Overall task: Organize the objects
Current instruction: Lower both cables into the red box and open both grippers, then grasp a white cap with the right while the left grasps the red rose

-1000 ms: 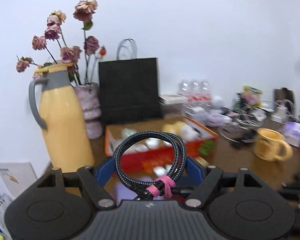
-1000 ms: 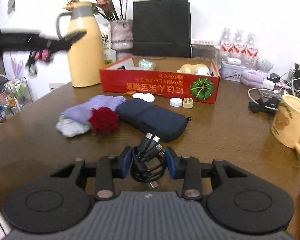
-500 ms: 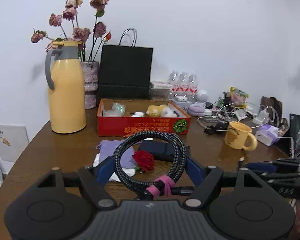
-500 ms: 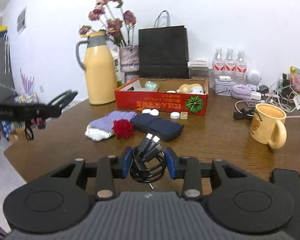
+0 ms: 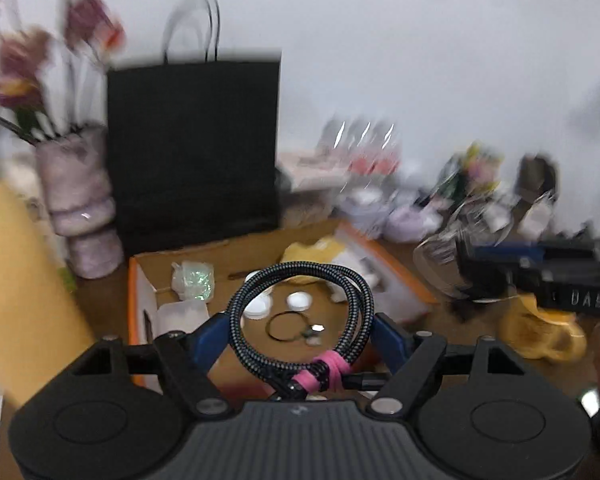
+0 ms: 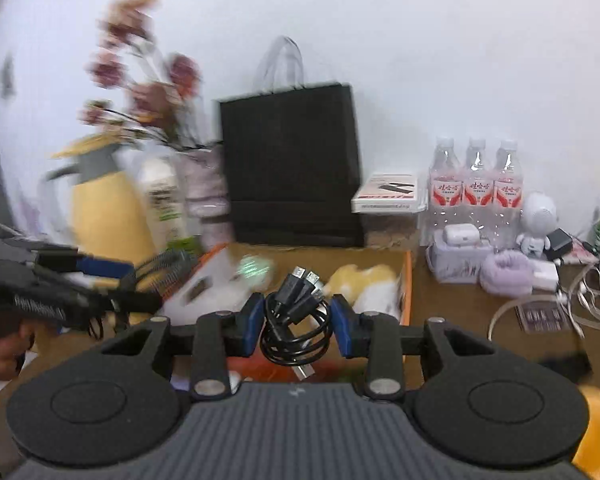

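My left gripper is shut on a coiled braided cable tied with a pink band, held above the open orange cardboard box. My right gripper is shut on a bundle of black USB cables, held above the same box from its front side. The left gripper with its braided cable also shows at the left of the right wrist view. The right gripper shows blurred at the right of the left wrist view. Small white caps and a yellow plush lie in the box.
A black paper bag, a vase of dried flowers and a yellow jug stand behind the box. Water bottles, a white figure, chargers and loose wires crowd the right. A yellow mug stands right of the box.
Both grippers have moved forward from well back over the table to just above the orange box, each still holding its cable. The views are motion-blurred.
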The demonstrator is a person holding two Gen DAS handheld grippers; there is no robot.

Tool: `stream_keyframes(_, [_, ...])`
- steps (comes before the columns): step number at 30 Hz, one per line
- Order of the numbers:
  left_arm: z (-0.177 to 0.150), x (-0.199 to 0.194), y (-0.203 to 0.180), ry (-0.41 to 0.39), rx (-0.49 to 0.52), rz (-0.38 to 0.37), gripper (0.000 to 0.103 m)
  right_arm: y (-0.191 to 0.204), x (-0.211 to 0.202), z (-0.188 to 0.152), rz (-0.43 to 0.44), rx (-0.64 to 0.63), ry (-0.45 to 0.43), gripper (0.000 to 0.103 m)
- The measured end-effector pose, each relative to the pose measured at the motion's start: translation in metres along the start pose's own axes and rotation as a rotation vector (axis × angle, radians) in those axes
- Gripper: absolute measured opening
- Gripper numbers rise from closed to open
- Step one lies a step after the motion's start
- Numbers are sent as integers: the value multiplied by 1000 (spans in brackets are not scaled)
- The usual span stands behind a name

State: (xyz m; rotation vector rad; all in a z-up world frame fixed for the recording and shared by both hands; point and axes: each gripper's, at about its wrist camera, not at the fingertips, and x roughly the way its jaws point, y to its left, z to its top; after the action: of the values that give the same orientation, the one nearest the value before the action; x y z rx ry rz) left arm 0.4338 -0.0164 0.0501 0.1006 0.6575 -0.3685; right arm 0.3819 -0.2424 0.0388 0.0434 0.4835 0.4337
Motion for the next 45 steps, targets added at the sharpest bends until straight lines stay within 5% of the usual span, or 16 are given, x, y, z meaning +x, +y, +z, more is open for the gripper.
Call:
stream_keyframes(5, [13,121,6,188,47,88,77,-24,127,20,-38,69,184,37])
stream_keyframes(8, [2,159,12,269,137,44,80,-29,169,2,-60,86,269,38])
stream_keyframes(11, [-1,162,29,287,67,12,75,-28,187,-12,-63,65,305,40])
stream_keyframes(15, [12,126,37,186,40,-6,76,-25,177,-7,-56,59,268,50])
stream_keyframes(21, [37,43,32,70,2,43,77,-17,123,28,-71,25,199,62])
stream_keyframes(25, [18,-16,4,36,28,150,77,-5,66,27,-72,-16,168,73])
stream_keyframes(28, [-42,-86,-24,-101,0,156,80,13,-11,-8,-42,-18,85,90])
stream_keyframes(33, [-166,-186,-82,-279,-129,85,92,50,-141,-120,-53,26,-15,102])
stream_keyframes(37, [-236,-229,-103,-205,-180,3,95,70,-207,-191,-41,-108,131,103])
stream_keyframes(40, [-262,-242,-94,-131,-224,-23,95,63,-245,-211,-8,-71,186,103])
stream_keyframes(43, [-255,-224,-90,-115,-358,4,91,53,-253,-200,14,48,112,101])
stream_keyframes(45, [-239,-203,-98,-121,-355,48,83,61,-244,-187,-17,32,50,95])
